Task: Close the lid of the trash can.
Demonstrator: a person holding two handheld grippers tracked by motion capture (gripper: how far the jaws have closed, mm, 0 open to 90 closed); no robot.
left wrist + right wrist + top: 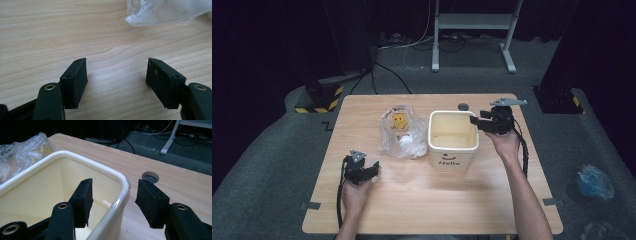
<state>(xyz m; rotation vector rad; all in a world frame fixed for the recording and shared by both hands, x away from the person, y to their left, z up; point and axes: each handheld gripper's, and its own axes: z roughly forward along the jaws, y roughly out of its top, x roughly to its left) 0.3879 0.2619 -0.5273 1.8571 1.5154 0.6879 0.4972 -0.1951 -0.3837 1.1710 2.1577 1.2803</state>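
A cream bin (452, 161) marked "Hello" stands open-topped at the middle of the wooden table (422, 200). Left of it lies a crumpled clear plastic bag (399, 132) with a yellow smiley on it. My right gripper (475, 121) is at the bin's far right corner. In the right gripper view its jaws (115, 182) straddle the bin's rim (75, 157), one inside and one outside, with a gap on each side. My left gripper (373, 169) rests low over bare wood at the front left, open and holding nothing (117, 61). The bag's edge (170, 12) lies ahead of it.
A round cable hole (462, 106) sits in the table's far edge behind the bin. On the floor are a white metal frame (472, 22) at the back, a yellow-black striped base (319, 100) at the left and a blue plastic bag (594, 181) at the right.
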